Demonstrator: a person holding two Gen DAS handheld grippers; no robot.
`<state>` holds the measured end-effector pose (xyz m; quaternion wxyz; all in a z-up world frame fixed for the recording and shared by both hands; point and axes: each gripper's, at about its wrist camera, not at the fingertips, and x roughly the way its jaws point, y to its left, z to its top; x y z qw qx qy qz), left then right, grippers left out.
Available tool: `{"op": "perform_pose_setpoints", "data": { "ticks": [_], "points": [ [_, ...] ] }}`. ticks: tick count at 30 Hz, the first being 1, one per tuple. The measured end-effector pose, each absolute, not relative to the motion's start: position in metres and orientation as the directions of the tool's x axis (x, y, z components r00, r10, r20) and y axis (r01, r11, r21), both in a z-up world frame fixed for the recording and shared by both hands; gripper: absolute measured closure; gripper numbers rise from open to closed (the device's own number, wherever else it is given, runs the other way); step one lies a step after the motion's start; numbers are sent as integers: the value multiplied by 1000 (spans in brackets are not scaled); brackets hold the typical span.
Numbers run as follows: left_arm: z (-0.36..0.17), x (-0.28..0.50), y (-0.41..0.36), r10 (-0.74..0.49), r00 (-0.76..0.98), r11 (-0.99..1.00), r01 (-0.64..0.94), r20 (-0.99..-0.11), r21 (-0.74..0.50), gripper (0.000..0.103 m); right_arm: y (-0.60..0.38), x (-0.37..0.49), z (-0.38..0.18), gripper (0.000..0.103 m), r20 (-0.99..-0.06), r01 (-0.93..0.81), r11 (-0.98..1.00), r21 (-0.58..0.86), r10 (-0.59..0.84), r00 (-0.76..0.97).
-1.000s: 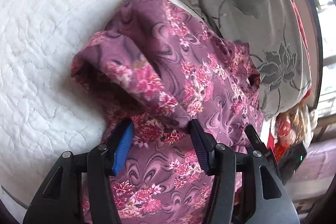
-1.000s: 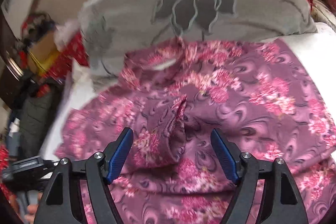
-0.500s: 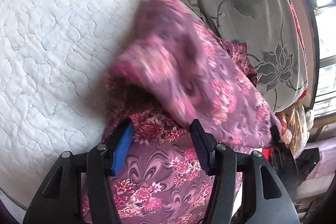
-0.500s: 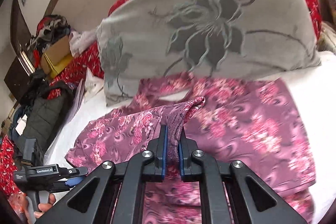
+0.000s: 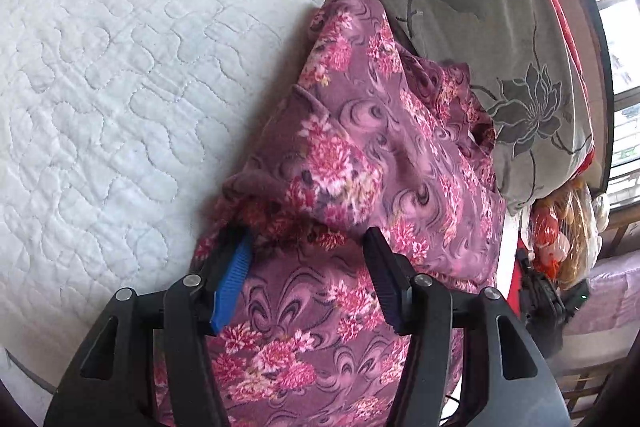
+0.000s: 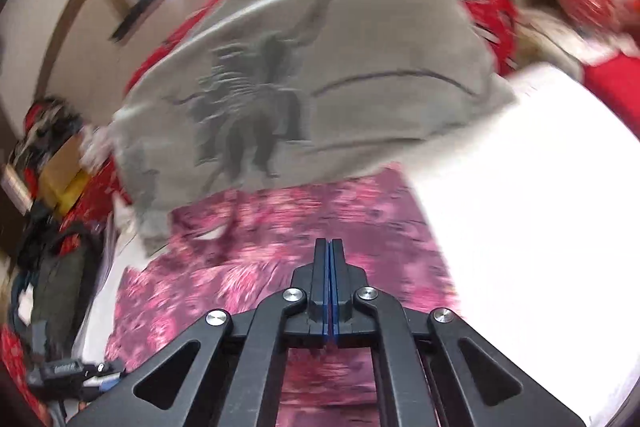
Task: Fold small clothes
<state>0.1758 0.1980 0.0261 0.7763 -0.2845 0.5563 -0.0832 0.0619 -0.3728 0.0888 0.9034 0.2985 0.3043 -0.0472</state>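
On the white quilt (image 5: 100, 87), floral garment (image 5: 360, 155) now folded over; left hand-held gripper (image 5: 308, 279) wide, right hand-held gripper (image 6: 329, 251) newly empty, pressed together.

A white quilted bed cover (image 5: 100, 87) spreads wide; a grey pillow with dark flower print (image 5: 480, 27) lies at its edge.

Matt floral cloth garment (image 5: 360, 155)

Both wrist views close above garment (image 5: 360, 155), facing pillow (image 6: 320, 67)
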Motion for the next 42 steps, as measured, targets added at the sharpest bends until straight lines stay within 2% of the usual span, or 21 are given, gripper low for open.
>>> {"op": "perform_pose_setpoints", "data": {
  "ticks": [2, 3, 6, 7, 8, 9, 10, 12, 14, 15, 18, 21, 24, 30, 31, 34, 36, 38, 40, 42],
  "points": [
    [28, 173, 198, -443, 366, 829, -181, -819, -529, 47, -388, 60, 73, 101, -571, 278, 748, 603, 161, 805],
    [30, 172, 198, -443, 368, 829, -178, -817, -530, 47, -393, 57, 68, 95, -565, 288, 717, 635, 177, 806],
    [31, 170, 199, -449, 369, 826, -175, -814, -535, 47, -386, 56, 64, 92, -553, 258, 705, 661, 224, 803],
    [31, 170, 199, -452, 368, 824, -177, -812, -538, 47, -377, 59, 64, 80, -562, 242, 721, 649, 240, 792],
    [31, 172, 199, -454, 365, 821, -184, -813, -541, 47, -371, 63, 63, 61, -571, 230, 733, 641, 254, 781],
    [30, 173, 199, -457, 363, 817, -190, -812, -545, 47, -363, 68, 60, 54, -591, 220, 751, 623, 266, 762],
    [30, 175, 198, -461, 361, 812, -197, -811, -549, 47, -355, 73, 58, 53, -610, 214, 770, 601, 269, 745],
    [31, 178, 197, -466, 355, 804, -211, -810, -555, 47, -338, 82, 55, 57, -623, 182, 794, 580, 288, 727],
    [36, 177, 196, -476, 360, 800, -202, -802, -565, 47, -324, 87, 59, 90, -633, 147, 826, 544, 289, 719],
    [39, 176, 196, -478, 361, 802, -194, -801, -565, 47, -321, 87, 66, 97, -620, 125, 836, 534, 287, 730],
    [46, 171, 196, -473, 368, 814, -166, -801, -557, 47, -326, 72, 94, 97, -524, 65, 839, 540, 275, 806],
    [43, 166, 196, -478, 350, 815, -164, -806, -555, 47, -342, 62, 108, 97, -501, 83, 850, 521, 225, 836],
    [37, 160, 194, -477, 329, 822, -163, -815, -546, 47, -363, 59, 99, 97, -541, 160, 846, 509, 169, 824],
    [52, 155, 191, -495, 339, 819, -126, -800, -560, 47, -381, 63, 57, 95, -693, 296, 845, 446, 117, 711],
    [59, 157, 191, -499, 350, 817, -116, -793, -565, 47, -382, 59, 59, 86, -696, 321, 842, 434, 87, 712],
    [72, 166, 187, -495, 381, 822, -88, -781, -563, 47, -382, 42, 80, 84, -628, 342, 827, 446, 16, 778],
    [76, 179, 179, -456, 394, 850, -73, -798, -522, 47, -376, 35, 90, 84, -567, 270, 829, 490, 68, 821],
    [71, 193, 166, -410, 391, 879, -69, -824, -471, 47, -363, 38, 91, 84, -569, 204, 849, 487, 132, 812],
    [55, 204, 152, -345, 359, 917, -67, -867, -392, 47, -350, 44, 80, 84, -604, 163, 874, 458, 171, 779],
    [34, 211, 140, -296, 310, 942, -64, -904, -330, 47, -343, 57, 54, 84, -705, 194, 890, 414, 178, 686]
  ]
}}
